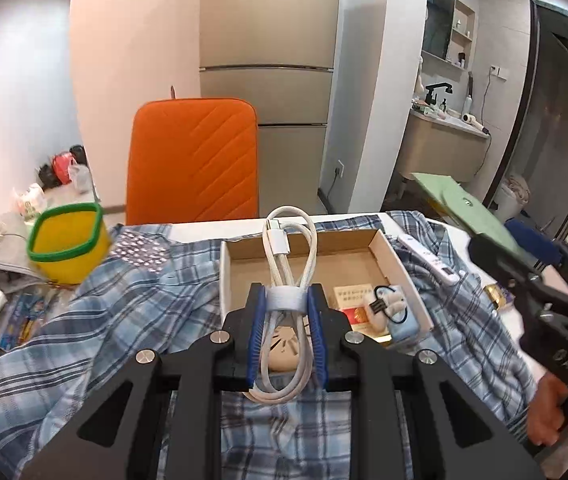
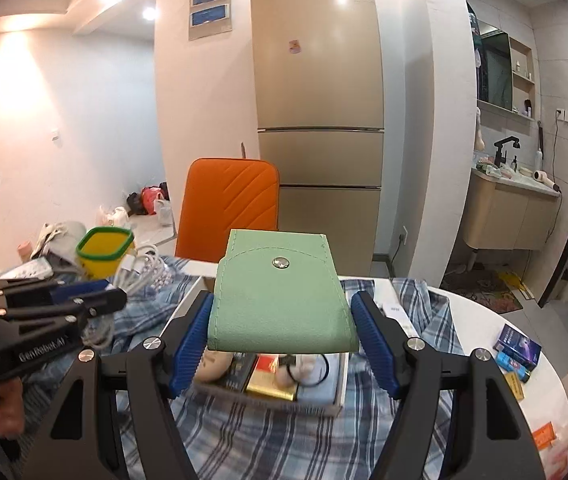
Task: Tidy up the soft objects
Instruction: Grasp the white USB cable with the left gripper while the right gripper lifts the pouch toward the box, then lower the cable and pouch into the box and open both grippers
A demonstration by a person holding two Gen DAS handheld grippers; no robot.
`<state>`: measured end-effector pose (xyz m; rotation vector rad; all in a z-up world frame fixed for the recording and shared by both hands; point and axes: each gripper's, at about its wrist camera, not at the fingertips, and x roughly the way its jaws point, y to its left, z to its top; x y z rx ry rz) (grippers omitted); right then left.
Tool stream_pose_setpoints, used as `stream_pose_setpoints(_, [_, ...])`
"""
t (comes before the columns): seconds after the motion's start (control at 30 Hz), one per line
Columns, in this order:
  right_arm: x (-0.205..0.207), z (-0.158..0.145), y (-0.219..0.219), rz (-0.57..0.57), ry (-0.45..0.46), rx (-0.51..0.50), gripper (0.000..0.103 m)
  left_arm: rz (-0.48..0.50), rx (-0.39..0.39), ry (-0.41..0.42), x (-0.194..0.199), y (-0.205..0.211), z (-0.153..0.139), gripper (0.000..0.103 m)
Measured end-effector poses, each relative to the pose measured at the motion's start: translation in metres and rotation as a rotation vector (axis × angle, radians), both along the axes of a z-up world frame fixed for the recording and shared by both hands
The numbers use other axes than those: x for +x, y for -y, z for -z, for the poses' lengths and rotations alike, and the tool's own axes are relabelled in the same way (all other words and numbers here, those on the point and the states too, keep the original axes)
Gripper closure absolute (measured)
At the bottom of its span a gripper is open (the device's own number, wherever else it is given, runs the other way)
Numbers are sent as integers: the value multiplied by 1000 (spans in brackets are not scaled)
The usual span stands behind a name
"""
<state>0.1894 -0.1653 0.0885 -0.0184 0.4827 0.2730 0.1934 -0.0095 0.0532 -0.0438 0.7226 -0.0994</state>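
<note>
Above the cardboard box (image 1: pixel 384 252) on the plaid cloth (image 1: pixel 124 320), our left gripper (image 1: pixel 286 312) pinched a coiled white cable (image 1: pixel 290 256) by its strap. To its right, our right gripper (image 2: pixel 282 332) clamped a green pouch (image 2: pixel 280 292), also over that box.

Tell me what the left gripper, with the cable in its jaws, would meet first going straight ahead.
Probably the open cardboard box just beyond the left gripper and its white cable; depth is uncertain.
</note>
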Motion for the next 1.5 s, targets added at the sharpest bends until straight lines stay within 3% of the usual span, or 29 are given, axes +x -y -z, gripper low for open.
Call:
stream_pose_setpoints(0.2, [34, 14, 0, 14, -61, 8, 31, -32, 26, -8, 26, 7, 5, 83])
stream_pose_setpoints(0.37, [58, 42, -3, 30, -135, 7, 31, -66, -17, -112, 60, -2, 32, 83])
stream_pose_setpoints(0.47, [70, 60, -4, 35, -182, -1, 31, -72, -5, -148, 69, -2, 48, 83])
stream_pose_setpoints(0.57, [80, 77, -6, 33, -227, -14, 31, -57, -40, -200, 74, -3, 61, 83])
stream_pose_setpoints(0.77, [93, 105, -13, 17, -300, -30, 31, -51, -22, -236, 80, 1, 78, 83])
stream_pose_setpoints(1.13, [96, 115, -16, 24, -304, -49, 31, -49, -14, -265, 85, 1, 93, 83])
stream_pose_setpoints(1.2, [96, 116, -16, 38, -299, -56, 31, -57, -16, -276, 86, 1, 93, 77])
stream_pose_setpoints(1.27, [96, 115, -15, 38, -299, -46, 31, -57, -21, -269, 85, 0, 92, 45])
stream_pose_setpoints(1.3, [96, 115, -14, 39, -299, -41, 29, -55, -28, -242, 83, 0, 89, 41])
stream_pose_setpoints(1.5, [89, 104, -7, 52, -255, -29, 25, -33, 4, -161, 71, 4, 72, 36])
